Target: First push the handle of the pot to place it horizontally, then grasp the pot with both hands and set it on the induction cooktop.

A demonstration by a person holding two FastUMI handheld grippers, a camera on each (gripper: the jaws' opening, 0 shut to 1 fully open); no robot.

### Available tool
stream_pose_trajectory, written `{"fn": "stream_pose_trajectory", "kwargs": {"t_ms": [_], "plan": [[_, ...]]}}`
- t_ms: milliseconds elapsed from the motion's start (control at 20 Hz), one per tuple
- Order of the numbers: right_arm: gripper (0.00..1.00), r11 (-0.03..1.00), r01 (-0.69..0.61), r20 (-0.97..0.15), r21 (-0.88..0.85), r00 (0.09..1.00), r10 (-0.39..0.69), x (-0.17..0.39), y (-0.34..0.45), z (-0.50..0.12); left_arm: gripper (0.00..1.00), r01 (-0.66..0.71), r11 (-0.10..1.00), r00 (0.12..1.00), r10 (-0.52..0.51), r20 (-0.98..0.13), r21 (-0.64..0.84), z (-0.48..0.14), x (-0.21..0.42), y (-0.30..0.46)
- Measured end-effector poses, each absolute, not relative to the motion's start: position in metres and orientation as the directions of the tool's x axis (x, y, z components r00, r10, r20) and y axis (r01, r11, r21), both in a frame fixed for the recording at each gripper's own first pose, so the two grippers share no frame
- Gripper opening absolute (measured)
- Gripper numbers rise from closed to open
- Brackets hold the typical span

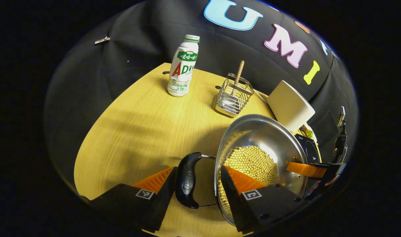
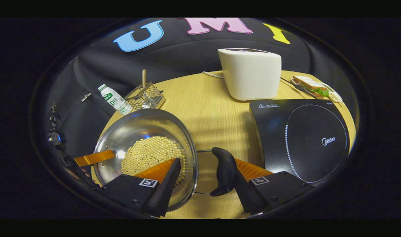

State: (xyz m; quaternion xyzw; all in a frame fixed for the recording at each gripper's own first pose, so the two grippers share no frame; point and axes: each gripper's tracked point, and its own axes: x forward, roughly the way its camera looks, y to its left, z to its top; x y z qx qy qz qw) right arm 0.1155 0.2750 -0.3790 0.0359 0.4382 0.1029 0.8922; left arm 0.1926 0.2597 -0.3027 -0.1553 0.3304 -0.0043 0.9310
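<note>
Steel pot [image 2: 144, 148]: holds soybeans [image 2: 151, 153], on the worktop [image 2: 207, 105] just beside the induction cooktop [image 2: 302, 138].
Left gripper [image 1: 197, 184]: jaws open astride its near handle [image 1: 187, 181].
Right gripper [image 2: 205, 184]: jaws open astride the cooktop-side handle [image 2: 224, 171].
Advice: close both together, lift level.

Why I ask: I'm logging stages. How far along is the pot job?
Done, apparently: the pot has its handles lying out sideways. In hand: the left gripper straddles one handle and the rim, the right gripper the other handle; whether either is clamped is unclear. Left: the pot, holding beans, sits beside the induction cooktop, not on it.
</note>
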Motion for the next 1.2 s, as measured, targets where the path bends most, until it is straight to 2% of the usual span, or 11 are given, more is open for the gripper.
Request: {"fn": "stream_pose_trajectory", "kwargs": {"t_ms": [200, 250, 300, 350, 550, 850, 1200], "plan": [[0.86, 0.981, -0.173, -0.770, 0.090, 0.612, 0.179, 0.117, 0.269, -0.382, 0.72, -0.099, 0.953, 0.776, -0.106, -0.622, -0.286, -0.305, 0.195, 0.261], [0.78, 0.983, -0.164, -0.773, 0.084, 0.612, 0.168, 0.117, 0.266, -0.384, 0.71, -0.102, 0.955, 0.774, -0.100, -0.625, -0.279, -0.306, 0.196, 0.262], [0.74, 0.983, -0.158, -0.773, 0.091, 0.611, 0.170, 0.120, 0.266, -0.384, 0.75, -0.106, 0.956, 0.772, -0.095, -0.629, -0.274, -0.308, 0.196, 0.264], [0.68, 0.983, -0.156, -0.776, 0.097, 0.606, 0.173, 0.118, 0.267, -0.385, 0.66, -0.107, 0.955, 0.769, -0.096, -0.632, -0.276, -0.310, 0.196, 0.264], [0.69, 0.983, -0.165, -0.771, 0.082, 0.614, 0.167, 0.117, 0.266, -0.384, 0.62, -0.114, 0.950, 0.765, -0.102, -0.635, -0.290, -0.311, 0.196, 0.264], [0.61, 0.984, -0.155, -0.780, 0.089, 0.604, 0.166, 0.117, 0.267, -0.386, 0.59, -0.130, 0.954, 0.754, -0.082, -0.652, -0.269, -0.312, 0.193, 0.265], [0.61, 0.975, -0.205, -0.769, 0.080, 0.609, 0.191, 0.109, 0.271, -0.373, 0.57, -0.156, 0.951, 0.761, -0.056, -0.646, -0.266, -0.304, 0.175, 0.266]]}}
